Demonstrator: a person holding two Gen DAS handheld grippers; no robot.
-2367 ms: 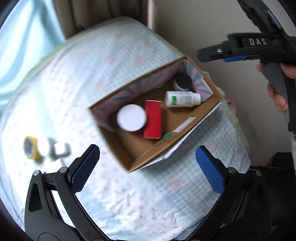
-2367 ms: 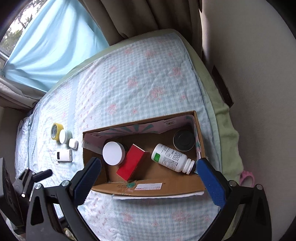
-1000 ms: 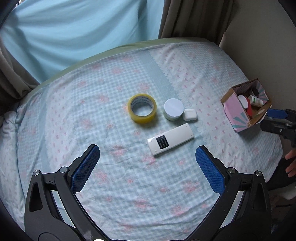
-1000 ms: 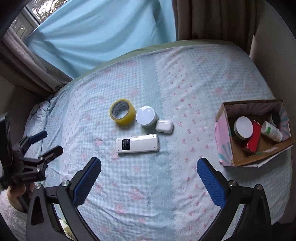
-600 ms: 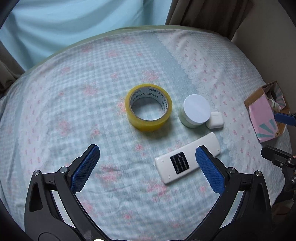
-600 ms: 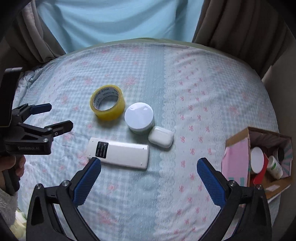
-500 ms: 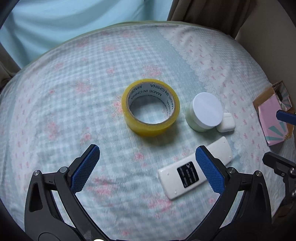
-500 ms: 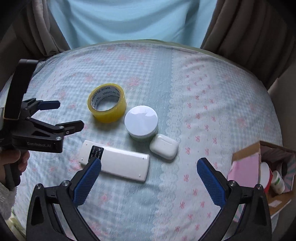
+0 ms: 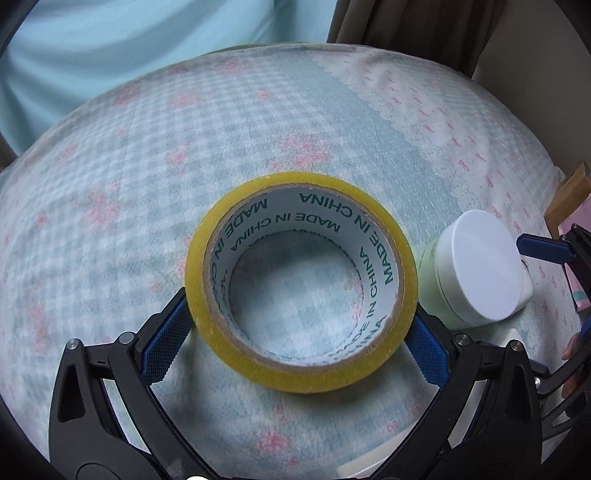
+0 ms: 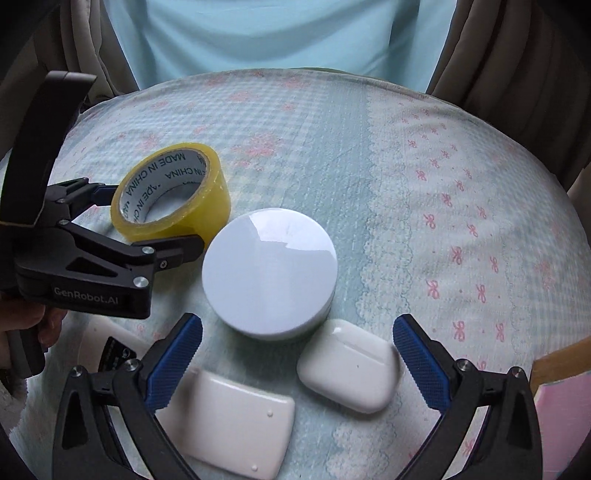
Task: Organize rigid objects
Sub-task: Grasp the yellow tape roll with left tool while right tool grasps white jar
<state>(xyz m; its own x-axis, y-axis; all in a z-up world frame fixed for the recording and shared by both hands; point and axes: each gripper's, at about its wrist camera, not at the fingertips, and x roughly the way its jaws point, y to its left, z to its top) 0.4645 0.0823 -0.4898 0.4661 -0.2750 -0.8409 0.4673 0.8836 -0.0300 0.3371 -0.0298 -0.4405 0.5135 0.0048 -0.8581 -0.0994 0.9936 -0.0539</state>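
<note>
A yellow tape roll [image 9: 301,284] lies flat on the checked bedspread [image 9: 155,147]. My left gripper [image 9: 295,347] straddles the roll, one blue pad at each side of it, still spread wide; the right wrist view shows its fingers [image 10: 170,251] around the tape roll [image 10: 173,192]. My right gripper [image 10: 297,363] is open and empty, low over a white earbud case [image 10: 349,369], with a white-lidded jar [image 10: 269,273] just beyond it. The jar also shows right of the tape in the left wrist view [image 9: 476,273]. A white remote [image 10: 236,424] lies under the right gripper's left finger.
The cardboard box edge [image 9: 569,199] shows at the far right, and in the right wrist view [image 10: 561,362] at the lower right. Light blue curtain [image 10: 273,33] and brown drapes hang behind the bed. The bedspread stretches far and right of the objects.
Both grippers have left the box and dropped close to the loose objects. The left one has closed in around the tape roll; the right one has come down over the earbud case and jar.
</note>
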